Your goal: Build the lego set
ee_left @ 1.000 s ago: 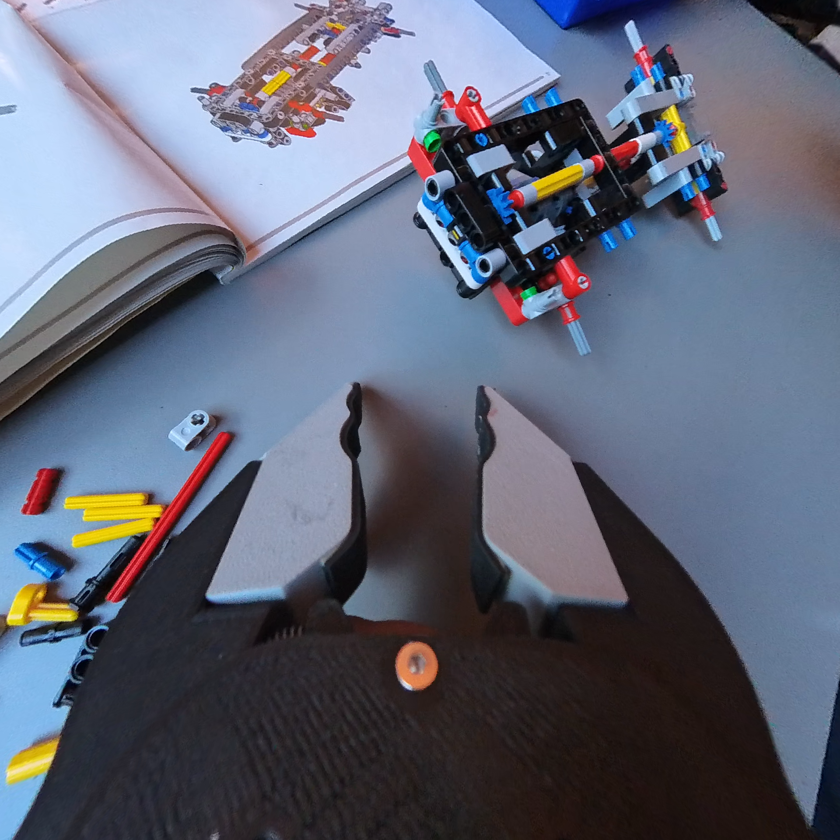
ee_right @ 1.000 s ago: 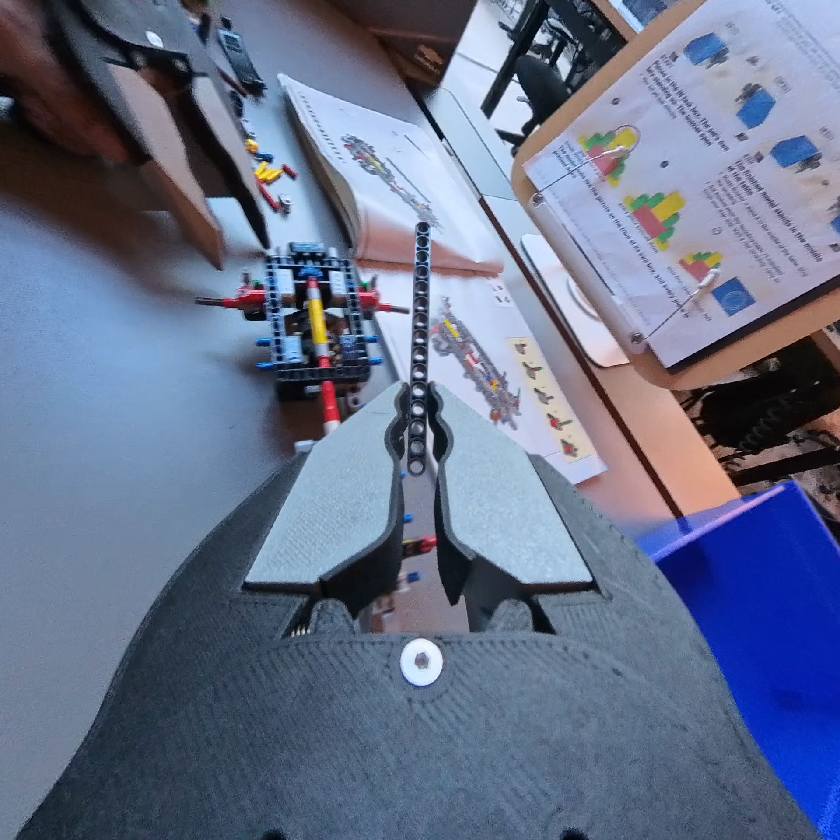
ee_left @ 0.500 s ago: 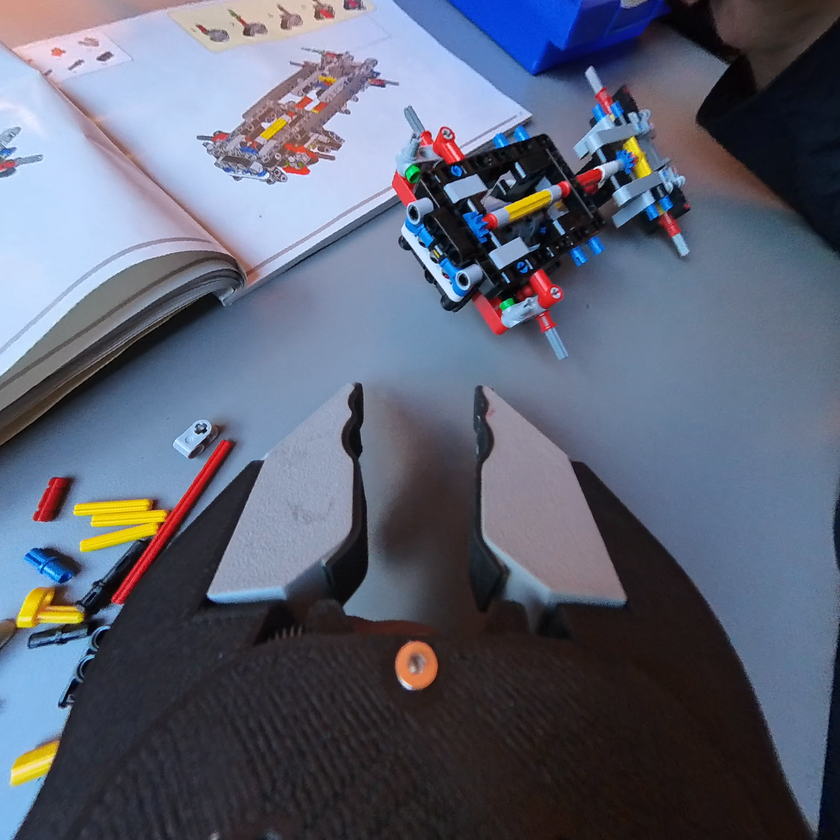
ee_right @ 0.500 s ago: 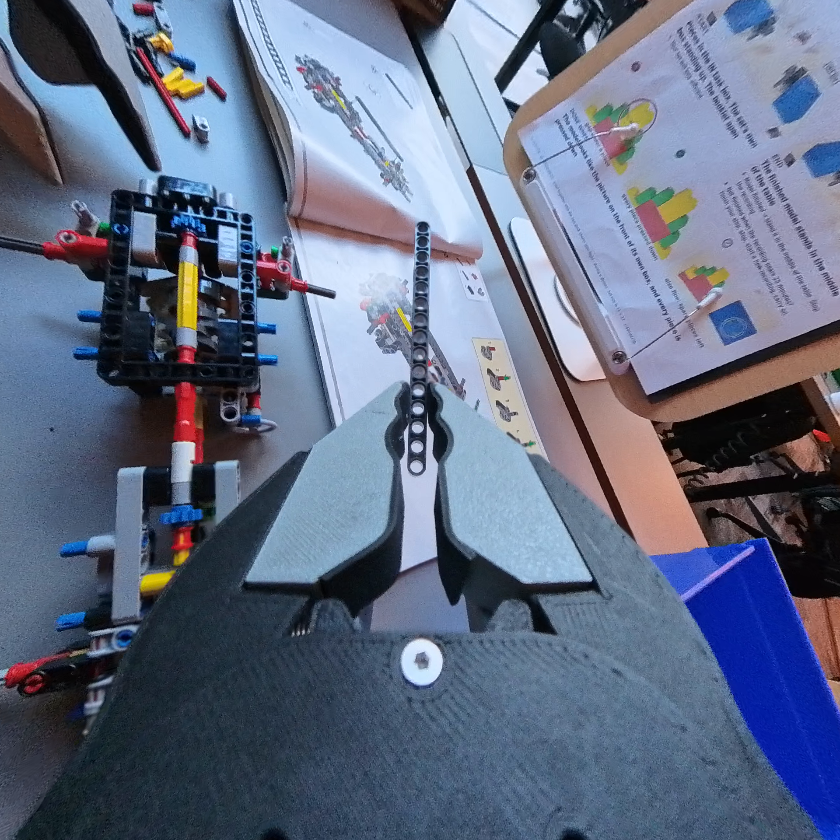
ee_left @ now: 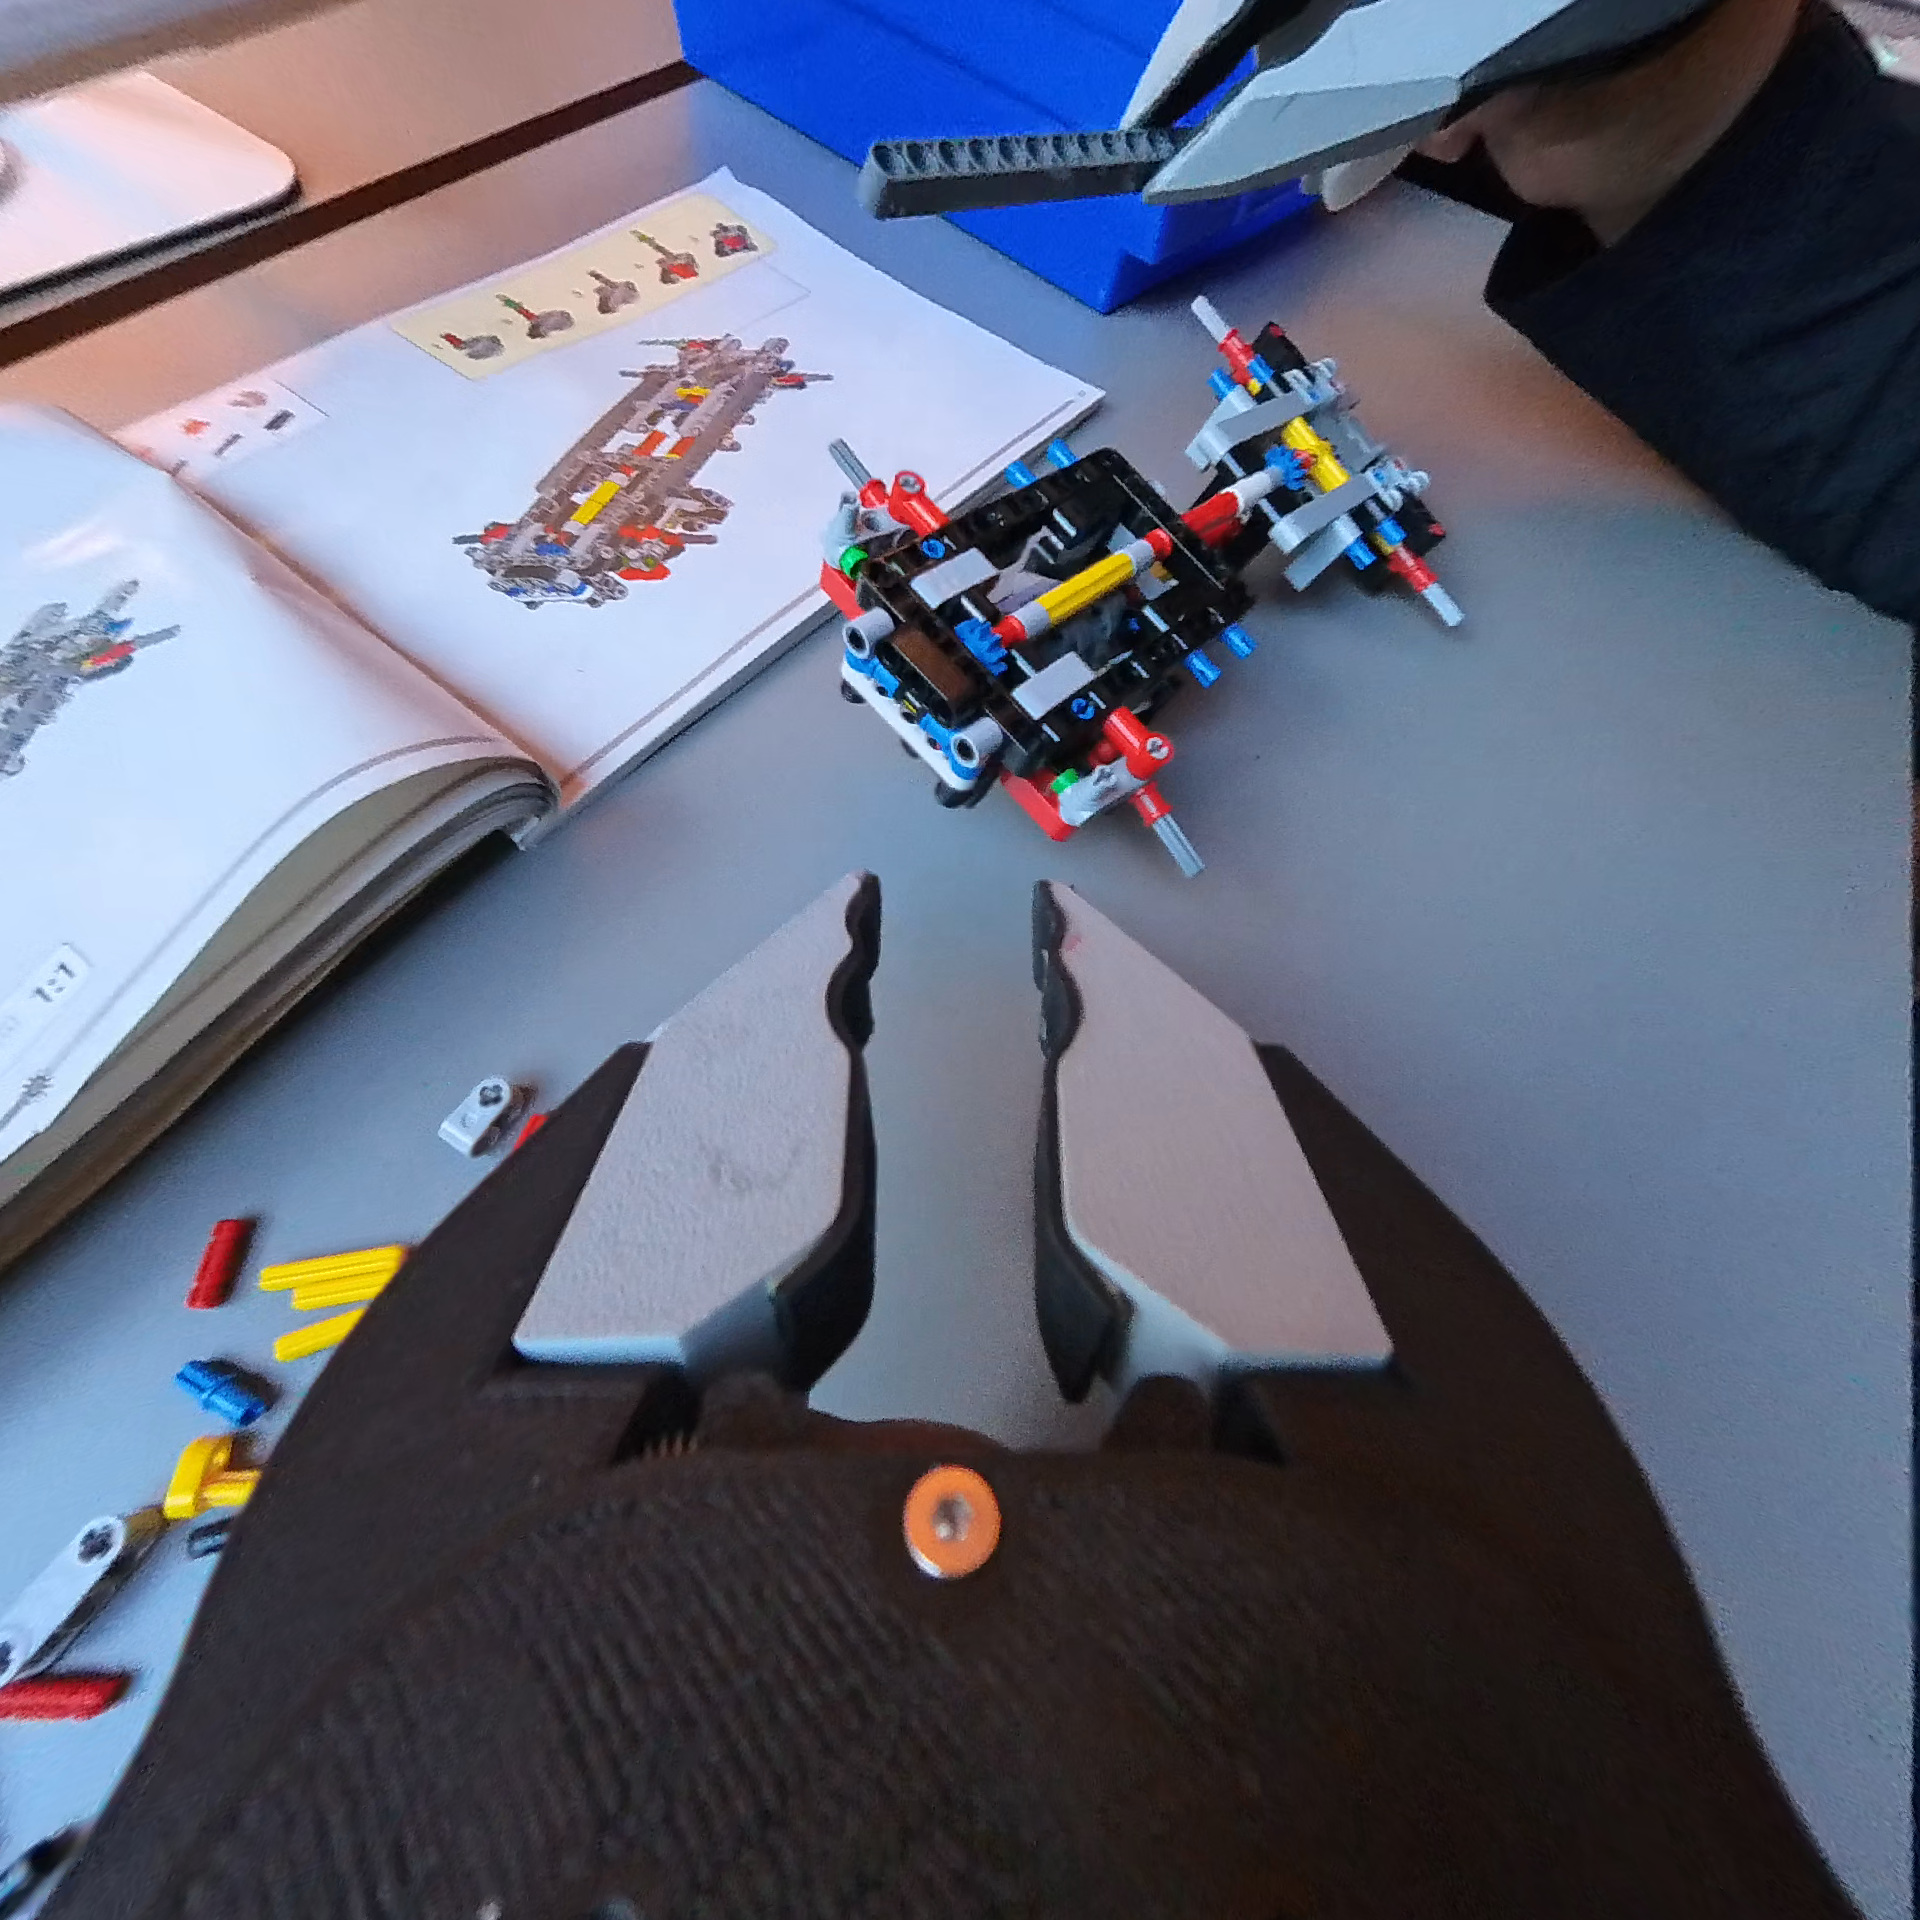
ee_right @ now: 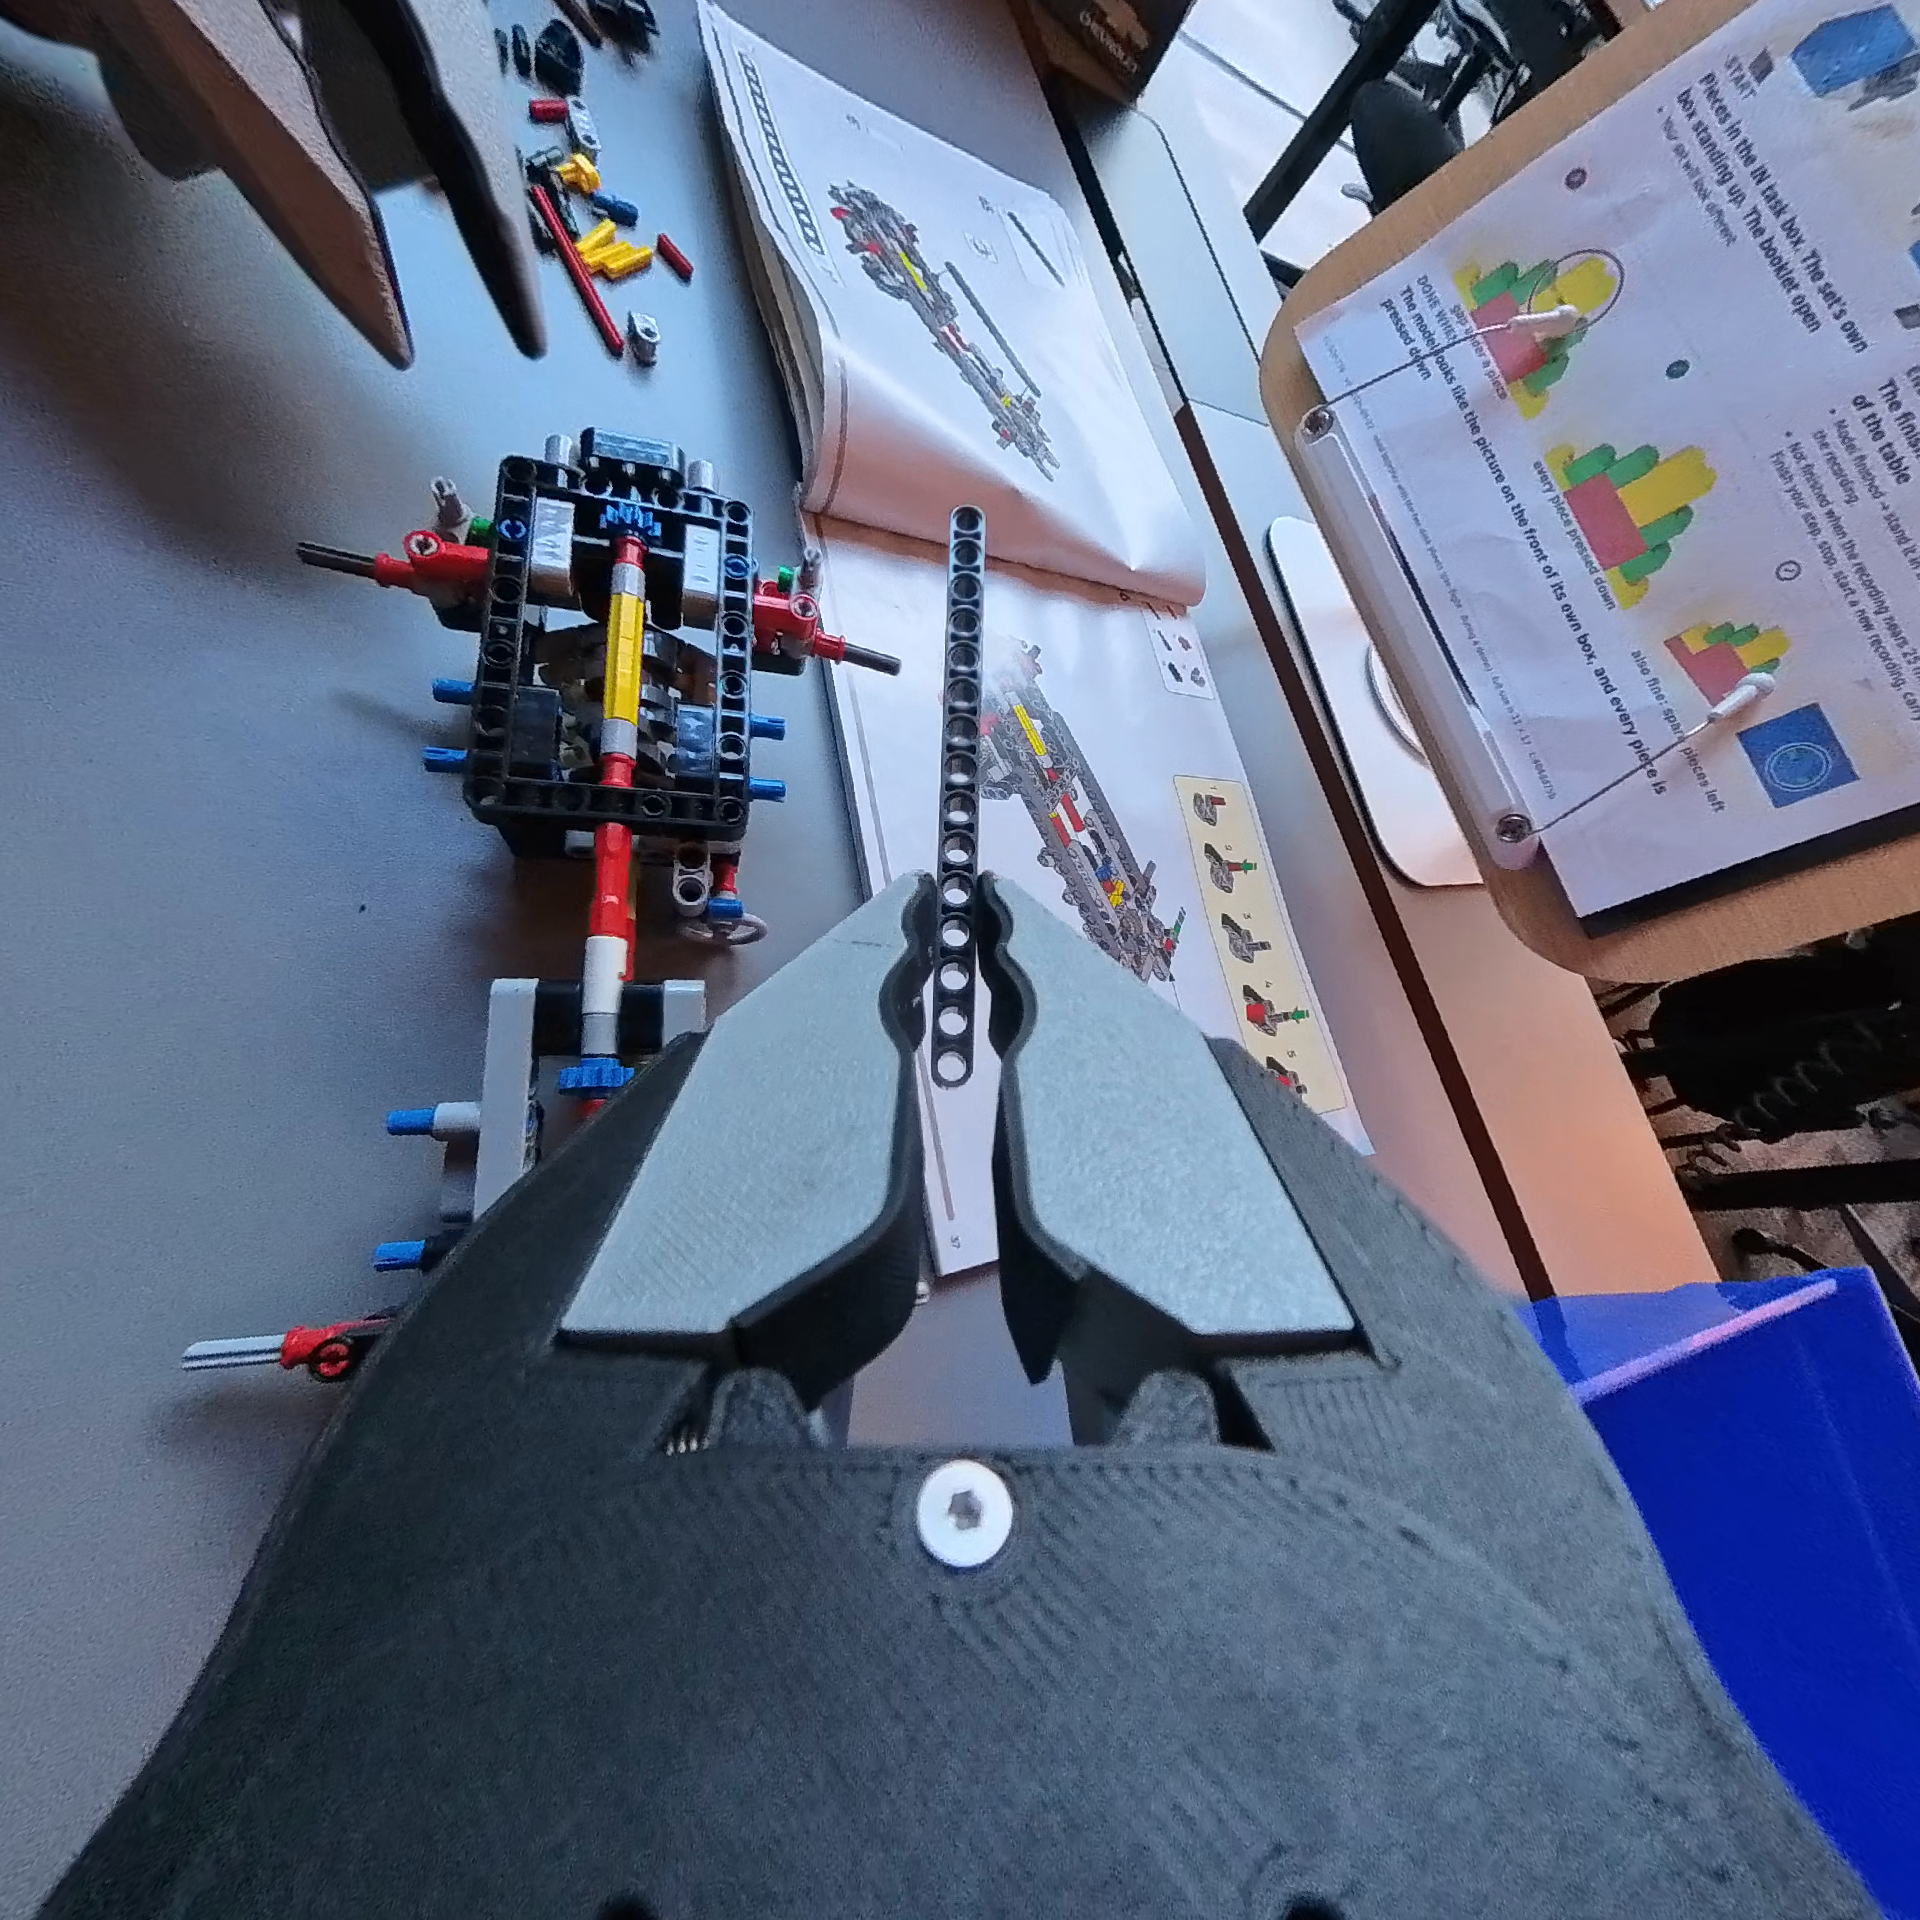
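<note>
You are working at a smooth grey tabletop (ee_left: 1558, 935). Beyond its far edge a dark seam separates it from a pale wooden desk surface (ee_right: 1475, 1091), washed in warm orange light. On that desk stands a flat silver monitor foot (ee_right: 1340, 665). Further back you can see black chair legs and frames (ee_right: 1351, 114) on a pale floor.

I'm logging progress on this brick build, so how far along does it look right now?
Done: a partly built chassis of black frame, coloured axles and pins stands on the grey table. In hand: the right gripper pinches a long black holed beam beside the open instruction booklet; the left gripper is open and holds nothing. Left: the beam is not attached, and loose small parts lie unused.
</note>
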The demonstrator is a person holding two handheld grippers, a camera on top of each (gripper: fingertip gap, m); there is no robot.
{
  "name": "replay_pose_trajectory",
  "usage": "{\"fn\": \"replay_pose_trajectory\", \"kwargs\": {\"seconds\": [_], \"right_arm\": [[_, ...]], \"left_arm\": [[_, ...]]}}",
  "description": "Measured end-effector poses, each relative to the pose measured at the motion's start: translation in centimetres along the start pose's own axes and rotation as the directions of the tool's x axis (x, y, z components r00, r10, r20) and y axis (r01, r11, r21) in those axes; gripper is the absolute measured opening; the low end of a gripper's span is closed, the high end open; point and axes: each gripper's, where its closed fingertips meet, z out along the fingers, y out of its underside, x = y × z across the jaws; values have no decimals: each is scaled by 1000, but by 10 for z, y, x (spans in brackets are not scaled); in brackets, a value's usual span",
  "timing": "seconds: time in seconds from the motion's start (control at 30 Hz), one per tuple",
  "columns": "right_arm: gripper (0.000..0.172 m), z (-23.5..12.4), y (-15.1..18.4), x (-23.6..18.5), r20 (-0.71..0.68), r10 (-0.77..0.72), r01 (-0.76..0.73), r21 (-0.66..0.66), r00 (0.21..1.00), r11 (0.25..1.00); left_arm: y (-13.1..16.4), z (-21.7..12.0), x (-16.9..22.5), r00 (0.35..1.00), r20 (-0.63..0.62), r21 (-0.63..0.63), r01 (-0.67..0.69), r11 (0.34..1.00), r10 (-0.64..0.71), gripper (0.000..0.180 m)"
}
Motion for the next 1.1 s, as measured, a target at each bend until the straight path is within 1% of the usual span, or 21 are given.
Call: {"fn": "replay_pose_trajectory", "kwargs": {"seconds": [0.13, 0.23, 0.37, 0.43, 0.57, 0.97, 1.1], "right_arm": [[4, -3, 1, 0, -12, 12, -12, 5, 1000, 1000], [4, -6, 3, 2, -23, 26, -26, 9, 999, 1000], [4, -8, 5, 5, -47, 38, -38, 8, 998, 999], [4, -8, 7, 7, -57, 45, -45, 6, 997, 999], [4, -7, 10, 10, -67, 46, -46, -7, 997, 999], [4, -4, 18, 9, -39, 62, -63, -5, 997, 998], [4, -3, 21, 8, -31, 69, -70, -9, 997, 998]], "left_arm": [[0, 0, -4, 999, 40, 7, -2, 1000, 1, 26], [9, 2, -9, 998, 65, 15, 19, 1000, -19, 26], [9, 0, -12, 997, 65, 37, 50, 998, -52, 26], [11, 0, -12, 996, 71, 28, 53, 998, -55, 26], [12, 1, -9, 998, 57, 13, 38, 999, -38, 26], [17, 6, -10, 996, 26, -28, 85, 996, -84, 28], [17, 5, -11, 995, 18, -20, 102, 995, -102, 28]]}}
